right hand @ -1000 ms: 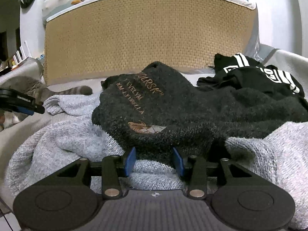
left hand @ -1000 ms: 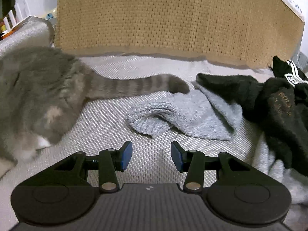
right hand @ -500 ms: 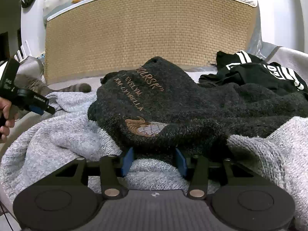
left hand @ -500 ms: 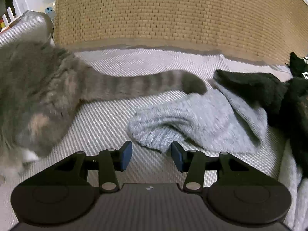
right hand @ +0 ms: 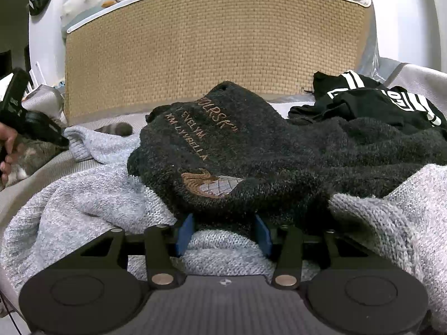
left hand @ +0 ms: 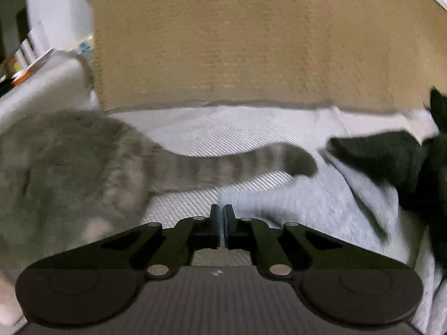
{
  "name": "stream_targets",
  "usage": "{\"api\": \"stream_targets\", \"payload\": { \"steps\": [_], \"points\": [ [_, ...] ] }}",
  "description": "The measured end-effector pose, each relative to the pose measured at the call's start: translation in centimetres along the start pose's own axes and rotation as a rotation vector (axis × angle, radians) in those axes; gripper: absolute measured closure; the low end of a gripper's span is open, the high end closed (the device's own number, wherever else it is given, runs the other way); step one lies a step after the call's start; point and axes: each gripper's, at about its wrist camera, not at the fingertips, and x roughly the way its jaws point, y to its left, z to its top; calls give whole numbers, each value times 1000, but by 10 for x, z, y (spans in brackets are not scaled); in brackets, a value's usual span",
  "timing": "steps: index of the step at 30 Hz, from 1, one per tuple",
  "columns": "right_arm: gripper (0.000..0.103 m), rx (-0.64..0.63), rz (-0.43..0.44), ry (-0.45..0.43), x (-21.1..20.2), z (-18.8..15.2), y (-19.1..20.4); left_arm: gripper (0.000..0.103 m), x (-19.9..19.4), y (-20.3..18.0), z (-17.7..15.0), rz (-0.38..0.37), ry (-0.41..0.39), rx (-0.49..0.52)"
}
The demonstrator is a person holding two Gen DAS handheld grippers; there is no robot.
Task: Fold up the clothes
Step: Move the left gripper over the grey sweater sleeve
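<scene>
A light grey knit sweater [right hand: 92, 203] is lying spread and rumpled — a dark charcoal fleece garment [right hand: 251, 150] with bronze embroidered lettering is sitting heaped on it, and a black-and-white striped top [right hand: 374, 103] is lying crumpled just behind.

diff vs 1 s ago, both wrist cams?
The left gripper advanced toward the grey sweater sleeve and its fingers have just closed; no cloth visibly caught. The cat stayed beside it. The right gripper stayed open under the dark sweater.
</scene>
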Motion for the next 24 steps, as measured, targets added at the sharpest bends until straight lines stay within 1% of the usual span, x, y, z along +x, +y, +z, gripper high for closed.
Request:
{"api": "stream_targets", "payload": {
  "steps": [2, 4, 5, 6, 9, 12, 13, 14, 15, 17, 19, 23, 24],
  "points": [
    [51, 2, -1, 3, 0, 0, 0, 95, -2, 6, 1, -8, 16, 14],
    [51, 5, -2, 5, 0, 0, 0, 88, -5, 9, -2, -38, 32, 49],
    [51, 6, -2, 6, -1, 0, 0, 80, -6, 9, -4, -49, 37, 77],
    [51, 9, -3, 7, -1, 0, 0, 72, -5, 4, -7, -42, 39, 137],
    [51, 15, -3, 6, 0, 1, 0, 66, -3, -12, -16, -22, 47, 316],
    [51, 18, -5, 4, 0, 1, 1, 63, 1, -23, -15, -18, 45, 405],
    [51, 18, -6, 3, 0, 1, 1, 62, 2, -23, -13, -22, 36, 411],
    [51, 16, -7, 0, 1, 0, 1, 59, 2, -24, -11, -27, 27, 418],
    [51, 15, -8, -2, 1, 0, 1, 51, 3, -24, -8, -29, 16, 425],
    [51, 4, -10, -10, 1, -1, 2, 43, 6, -30, -4, -20, -1, 441],
    [50, 3, -10, -15, 2, -1, 2, 42, 12, -38, 1, -10, 8, 487],
    [50, -5, -10, -22, 3, -1, 2, 42, 25, -54, 3, 17, 57, 588],
    [50, -6, -10, -23, 3, -2, 2, 45, 27, -57, 2, 19, 72, 607]
  ]
}}
